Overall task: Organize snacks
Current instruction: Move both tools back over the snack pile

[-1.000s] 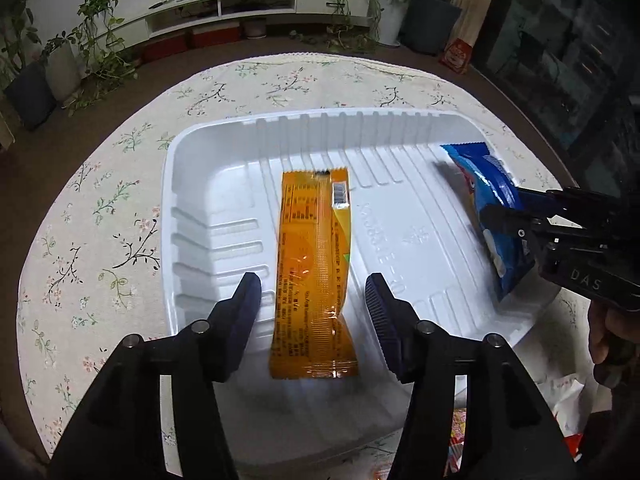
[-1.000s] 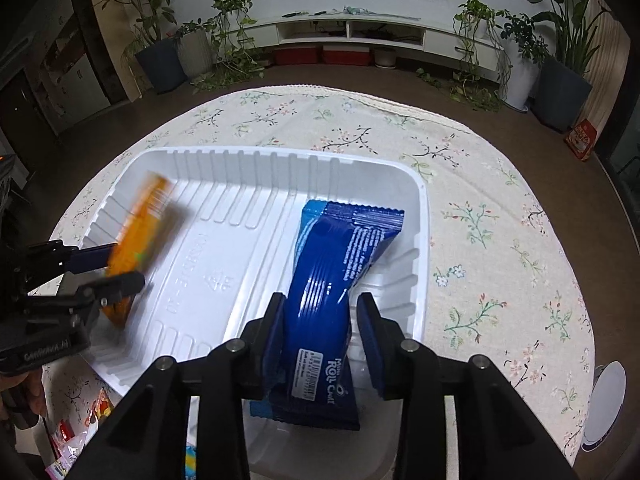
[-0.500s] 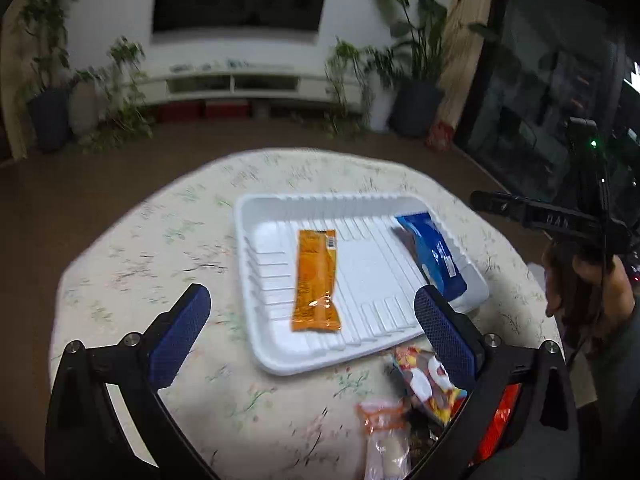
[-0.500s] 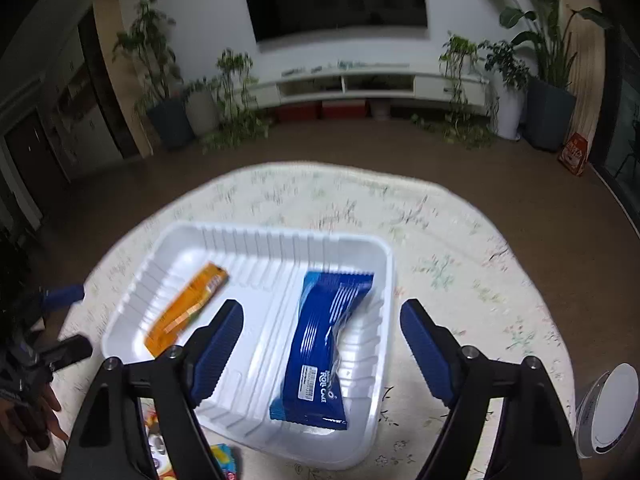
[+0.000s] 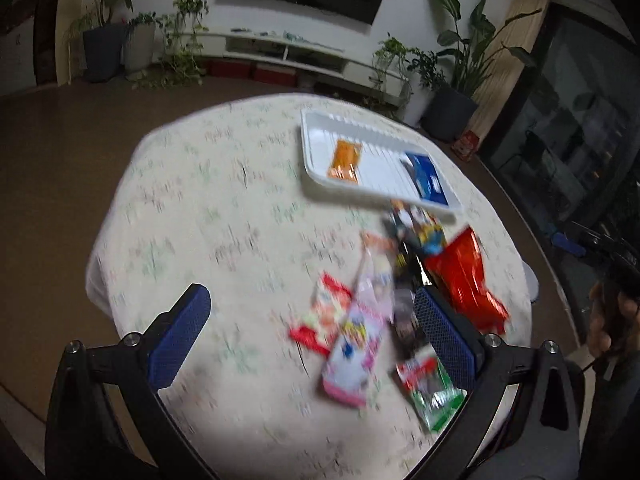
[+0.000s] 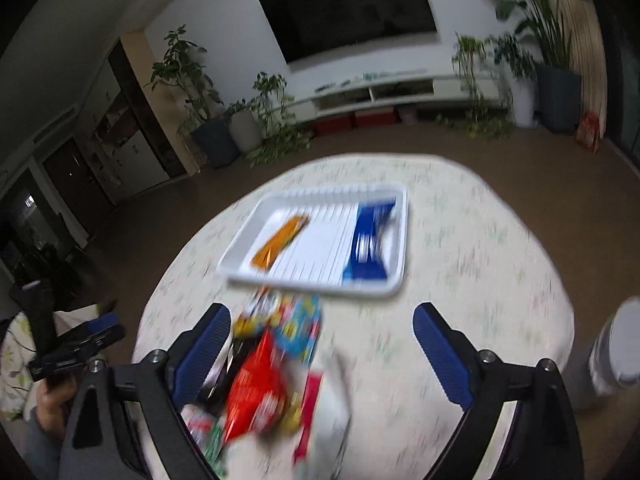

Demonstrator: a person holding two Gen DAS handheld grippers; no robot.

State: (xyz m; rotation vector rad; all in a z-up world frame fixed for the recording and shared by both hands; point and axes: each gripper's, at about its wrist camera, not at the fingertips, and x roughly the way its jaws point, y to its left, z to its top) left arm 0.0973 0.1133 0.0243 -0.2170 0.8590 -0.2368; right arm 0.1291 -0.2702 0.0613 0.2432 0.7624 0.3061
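Nearest, the left gripper [image 5: 312, 336] and right gripper [image 6: 322, 350] both hang with jaws wide apart and empty; the right's have just been opening. Below them a loose heap of snacks lies on the table [image 5: 200, 208]: a pink packet [image 5: 360, 344], a red bag [image 5: 464, 280], a green pouch [image 5: 432, 392]. These are probably light, crinkly and slippery film, best pinched across a flat sealed edge. Farther off, the ribbed white tray [image 6: 384, 288] holds an orange bar [image 6: 280, 240] and a blue pack [image 6: 368, 244], well apart.
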